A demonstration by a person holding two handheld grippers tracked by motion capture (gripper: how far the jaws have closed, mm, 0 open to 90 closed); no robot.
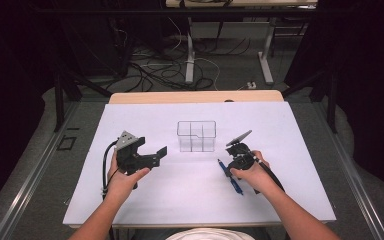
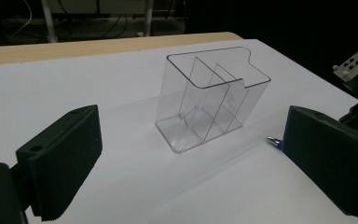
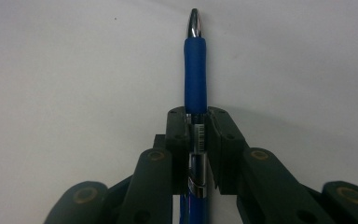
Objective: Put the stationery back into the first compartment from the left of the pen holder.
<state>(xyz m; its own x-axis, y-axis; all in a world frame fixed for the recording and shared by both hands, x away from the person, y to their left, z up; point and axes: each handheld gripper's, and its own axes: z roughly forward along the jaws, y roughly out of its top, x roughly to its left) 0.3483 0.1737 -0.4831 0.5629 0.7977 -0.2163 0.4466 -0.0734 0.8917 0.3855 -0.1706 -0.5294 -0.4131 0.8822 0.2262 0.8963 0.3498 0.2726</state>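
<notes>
A: Your right gripper [image 3: 196, 122] has its jaws pressed together on the blue pen [image 3: 195, 70]. They pinch it across the barrel just behind the blue rubber grip, and the silver tip points straight away from you in the right gripper view.

B: And where does the pen sit on the table?

A: In the high view it lies low over the white table [image 1: 145, 200], slanting from your right hand [image 1: 254, 172] toward the clear organizer [image 1: 196, 135]. Its tip is near the organizer's front right corner but apart from it. I cannot tell whether the pen rests on the sheet or hangs just above it.

B: What about the other side?

A: Your left gripper [image 1: 150, 156] is spread wide with nothing between the jaws. You hold it above the table to the left of the organizer, aimed across at it. In the left gripper view the organizer stands upright between the two black jaws, farther off, its inner dividers splitting it into compartments, all empty. The pen's tip peeks out beside the right-hand jaw there.

B: So the organizer is untouched?

A: Yes, neither gripper touches it.
</notes>
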